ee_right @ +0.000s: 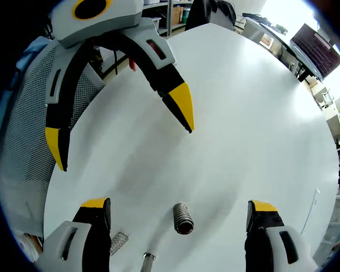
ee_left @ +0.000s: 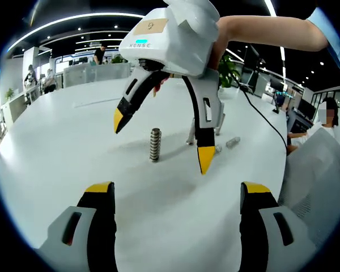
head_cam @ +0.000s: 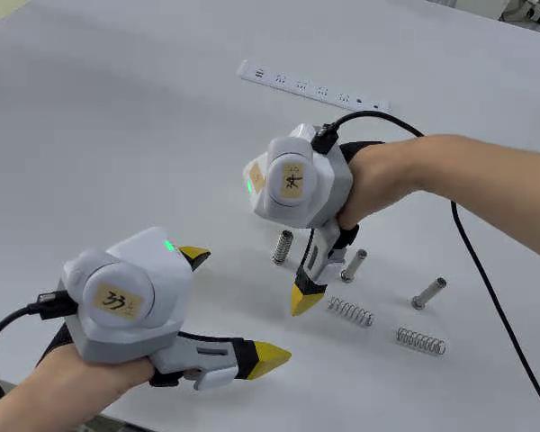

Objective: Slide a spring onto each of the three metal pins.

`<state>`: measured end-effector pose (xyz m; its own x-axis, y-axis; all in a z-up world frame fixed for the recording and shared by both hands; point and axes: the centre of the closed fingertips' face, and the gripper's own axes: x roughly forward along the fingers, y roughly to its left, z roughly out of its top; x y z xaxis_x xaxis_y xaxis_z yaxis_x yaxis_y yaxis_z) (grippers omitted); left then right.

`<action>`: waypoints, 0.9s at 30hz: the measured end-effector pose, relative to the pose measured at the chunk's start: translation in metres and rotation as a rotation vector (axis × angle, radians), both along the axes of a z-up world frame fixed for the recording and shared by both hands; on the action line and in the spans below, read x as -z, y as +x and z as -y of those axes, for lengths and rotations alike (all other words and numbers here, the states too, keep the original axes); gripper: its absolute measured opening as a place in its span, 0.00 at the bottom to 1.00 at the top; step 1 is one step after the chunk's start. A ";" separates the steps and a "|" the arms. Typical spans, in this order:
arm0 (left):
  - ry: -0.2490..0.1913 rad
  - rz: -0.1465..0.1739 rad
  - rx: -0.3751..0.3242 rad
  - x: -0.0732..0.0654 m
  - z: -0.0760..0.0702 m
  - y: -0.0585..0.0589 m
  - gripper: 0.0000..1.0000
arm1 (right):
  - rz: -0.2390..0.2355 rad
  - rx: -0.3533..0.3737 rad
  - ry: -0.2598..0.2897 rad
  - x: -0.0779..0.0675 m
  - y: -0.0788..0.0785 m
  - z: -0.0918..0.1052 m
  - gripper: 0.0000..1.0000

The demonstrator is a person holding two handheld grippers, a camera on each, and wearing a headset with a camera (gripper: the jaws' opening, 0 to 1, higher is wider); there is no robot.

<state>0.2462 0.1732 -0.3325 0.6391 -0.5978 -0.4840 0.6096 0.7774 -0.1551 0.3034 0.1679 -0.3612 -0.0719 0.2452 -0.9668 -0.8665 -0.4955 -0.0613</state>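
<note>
The left claw (head_cam: 232,306) sits nearest, wide open and empty, its yellow-tipped black jaws level over the white counter (head_cam: 117,144). Beyond it, 2 loose springs (head_cam: 350,312) lie on their sides to the right: thin, open wire coils, light enough to roll or flick away.

The right claw (ee_left: 161,139) hangs tip-down with its jaws spread, gripping nothing. In the right gripper view the sprung pin (head_cam: 283,247) stands between those jaws, touching neither. It is upright, its spring stacked tight around the shank.

Just right of it are 2 bare pins (head_cam: 429,292), smooth, bright steel cylinders with a wider head. The farther one lies flat; whether the nearer stands or leans, I cannot tell.

So 1 pin of 3 looks done, and the step in hand seems to be the turn to the 2nd. Next, 1 claw should steady a bare pin while the other pinches a spring near its end, lines the bore up with the shank and slides it down. Polished metal may slip.

Far back, a flat white power strip (head_cam: 310,87) lies on the matte counter.
</note>
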 end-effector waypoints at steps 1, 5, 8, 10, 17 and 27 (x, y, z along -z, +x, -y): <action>-0.001 0.000 0.000 0.000 0.000 0.000 0.90 | 0.001 -0.001 -0.002 -0.001 0.000 0.001 0.99; 0.002 0.005 0.009 -0.002 0.001 0.000 0.90 | 0.000 0.017 0.021 -0.006 0.000 0.003 0.99; 0.001 0.011 0.008 -0.004 0.001 0.000 0.90 | -0.002 0.025 0.036 -0.009 -0.001 0.006 0.99; -0.002 0.014 0.009 -0.006 0.001 0.001 0.90 | -0.010 0.043 0.049 -0.011 -0.001 0.007 0.99; 0.013 0.021 0.027 -0.010 0.001 0.002 0.90 | -0.061 0.133 0.142 -0.025 -0.005 0.008 0.99; 0.027 0.027 0.054 -0.013 0.005 0.001 0.90 | -0.066 0.219 0.235 -0.040 -0.005 0.025 0.99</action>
